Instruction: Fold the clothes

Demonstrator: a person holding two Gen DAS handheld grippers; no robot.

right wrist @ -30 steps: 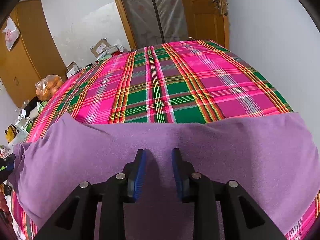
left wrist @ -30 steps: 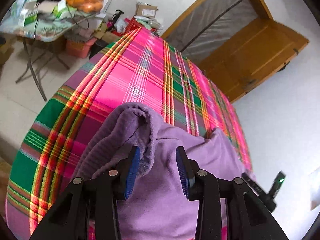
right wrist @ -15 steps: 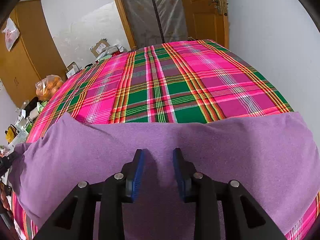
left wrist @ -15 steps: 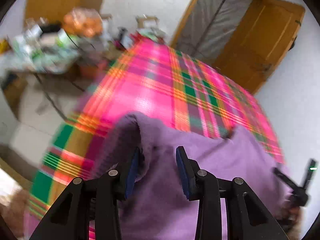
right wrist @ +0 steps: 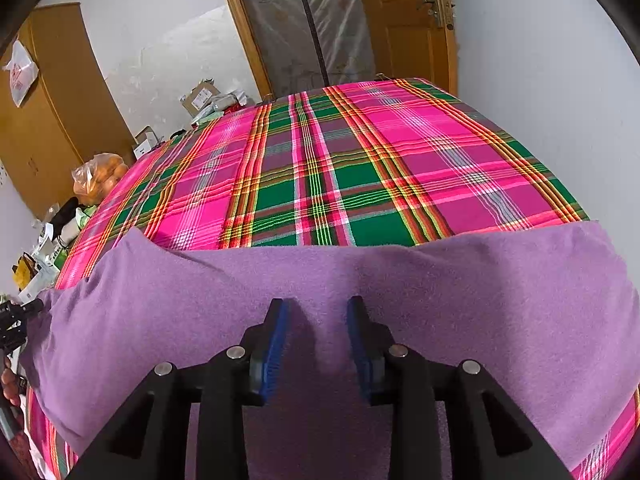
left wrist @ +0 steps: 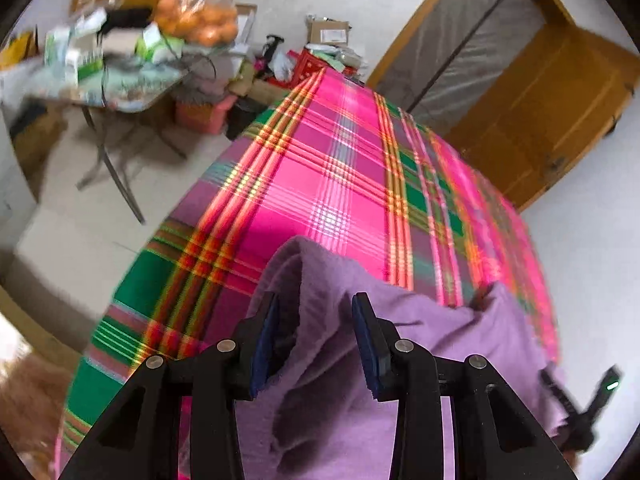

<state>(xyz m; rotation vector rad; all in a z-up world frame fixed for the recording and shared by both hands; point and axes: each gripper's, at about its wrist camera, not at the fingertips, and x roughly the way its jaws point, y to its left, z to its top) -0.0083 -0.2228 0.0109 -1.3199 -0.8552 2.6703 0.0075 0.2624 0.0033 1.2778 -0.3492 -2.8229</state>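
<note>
A purple fleece garment (right wrist: 400,280) lies spread across the near part of a bed with a pink and green plaid sheet (right wrist: 320,168). My right gripper (right wrist: 316,320) stands open just above the flat cloth, nothing pinched. At the garment's left end a raised fold (left wrist: 316,280) stands up between the fingers of my left gripper (left wrist: 316,320). That gripper is open too, its blue pads apart on either side of the ridge. The right gripper (left wrist: 580,412) shows at the lower right of the left wrist view. The left gripper (right wrist: 16,316) shows at the far left edge of the right wrist view.
A folding table (left wrist: 120,84) with boxes and a bag of oranges (left wrist: 196,20) stands left of the bed. Boxes and clutter (left wrist: 320,52) lie on the floor by the far corner. A wooden door (right wrist: 412,20) and a white wall (right wrist: 560,80) bound the bed's far and right sides.
The left wrist view swung right and back with blur; the raised fold stays between its open fingers. The right gripper has barely moved.
</note>
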